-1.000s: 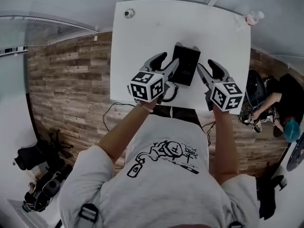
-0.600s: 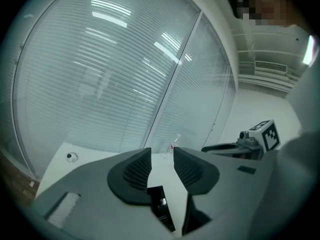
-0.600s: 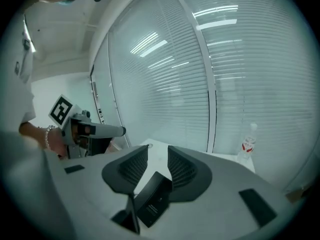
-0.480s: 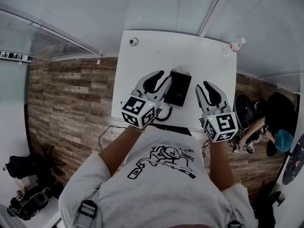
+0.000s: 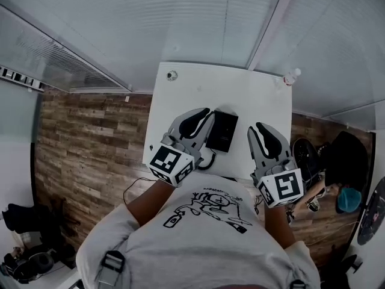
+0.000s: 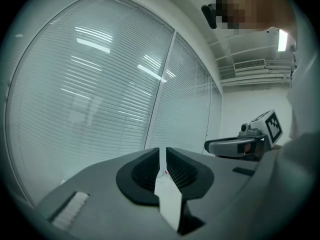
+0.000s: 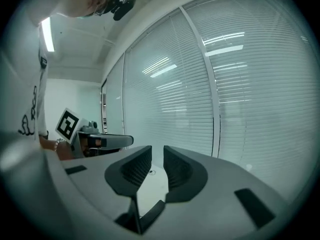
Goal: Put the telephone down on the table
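The black telephone [image 5: 221, 131] lies flat on the white table [image 5: 240, 92], its coiled cord [image 5: 207, 159] trailing to the near edge. My left gripper [image 5: 206, 114] hangs above the phone's left side and my right gripper [image 5: 257, 129] above the bare table to its right. Neither touches the phone. Both point nearly level at the window blinds. In the left gripper view the jaws of my left gripper [image 6: 162, 156] are closing, a thin slit left, nothing between them. In the right gripper view my right gripper [image 7: 157, 156] is closing too, a narrow gap, nothing between its jaws.
A small round fitting [image 5: 172, 75] sits at the table's far left corner and a bottle [image 5: 290, 76] at its far right corner. Glass walls with blinds [image 6: 100, 84] stand behind the table. A person [image 5: 346, 191] sits low at the right on the wood floor.
Both grippers have risen from beside the telephone and their jaws have come together from wide open. The telephone stays on the table.
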Available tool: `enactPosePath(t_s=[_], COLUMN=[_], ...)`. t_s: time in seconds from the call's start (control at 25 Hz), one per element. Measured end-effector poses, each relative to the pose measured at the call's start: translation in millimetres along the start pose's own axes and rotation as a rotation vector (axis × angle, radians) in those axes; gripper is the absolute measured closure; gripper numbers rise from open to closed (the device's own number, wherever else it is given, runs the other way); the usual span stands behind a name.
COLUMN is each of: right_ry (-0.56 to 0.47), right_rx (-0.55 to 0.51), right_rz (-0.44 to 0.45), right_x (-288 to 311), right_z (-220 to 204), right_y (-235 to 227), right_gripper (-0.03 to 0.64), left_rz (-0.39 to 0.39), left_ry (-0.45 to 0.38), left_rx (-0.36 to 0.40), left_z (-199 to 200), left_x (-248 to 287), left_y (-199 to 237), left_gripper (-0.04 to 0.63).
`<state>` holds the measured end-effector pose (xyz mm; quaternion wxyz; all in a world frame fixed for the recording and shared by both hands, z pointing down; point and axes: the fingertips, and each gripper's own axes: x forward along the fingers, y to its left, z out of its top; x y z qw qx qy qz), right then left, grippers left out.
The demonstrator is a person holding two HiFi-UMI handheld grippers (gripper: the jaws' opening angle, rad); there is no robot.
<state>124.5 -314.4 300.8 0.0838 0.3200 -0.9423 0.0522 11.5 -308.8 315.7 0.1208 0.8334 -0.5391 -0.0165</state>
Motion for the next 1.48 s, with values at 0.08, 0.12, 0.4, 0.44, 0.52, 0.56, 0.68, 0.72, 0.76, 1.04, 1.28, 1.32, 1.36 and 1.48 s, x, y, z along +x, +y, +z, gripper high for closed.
enactPosePath(t_s=[0.08,0.12,0.4,0.44,0.52,0.56,0.68,0.72,0.76,1.04,1.28,1.32,1.36,1.48], right_ry=[-0.014,-0.021,-0.028,-0.029,-0.029,-0.028,-0.027,-0.027,-0.027,-0.024,-0.026,-0.026,-0.026,-0.029], right_rx=[-0.011,-0.015,-0.013,-0.012,-0.01,-0.01,-0.011,-0.011,-0.01,-0.009,-0.017,-0.017,-0.017,-0.019], right_rz=[-0.007,-0.012,-0.004,-0.003,-0.002,-0.003,-0.003,-0.004,-0.006,-0.006,-0.004,-0.003,-0.003,-0.003], right_x=[-7,-11,-23,-23,-22,-21,-19,-19,-19,-15,-15,-16,-17,-20], right_z=[10,14,29,30,29,28,27,28,28,28,29,29,29,30], right_y=[3,4,11,12,12,12,10,10,9,5,1,1,2,3], right_gripper=[0.552,0.552,0.557,0.558,0.561,0.563,0.563,0.563,0.563,0.563,0.563,0.563,0.563,0.563], left_rz=[0.0,0.002,-0.014,-0.02,-0.029,-0.033,-0.039,-0.041,-0.043,-0.041,-0.04,-0.04,-0.04,-0.039], left_ry=[-0.017,-0.024,-0.043,-0.042,-0.037,-0.035,-0.032,-0.032,-0.031,-0.019,-0.014,-0.013,-0.012,-0.007], left_rx=[0.015,0.026,0.054,0.054,0.054,0.055,0.05,0.047,0.046,0.042,0.047,0.047,0.046,0.041], left_z=[10,14,28,27,26,25,24,24,24,22,21,21,21,21], left_x=[-7,-10,-21,-21,-19,-17,-14,-13,-12,-8,-6,-6,-6,-9], left_y=[-5,-8,-26,-27,-29,-29,-30,-30,-30,-28,-29,-30,-30,-32], left_gripper=[0.557,0.561,0.575,0.575,0.575,0.577,0.575,0.575,0.575,0.577,0.575,0.577,0.577,0.575])
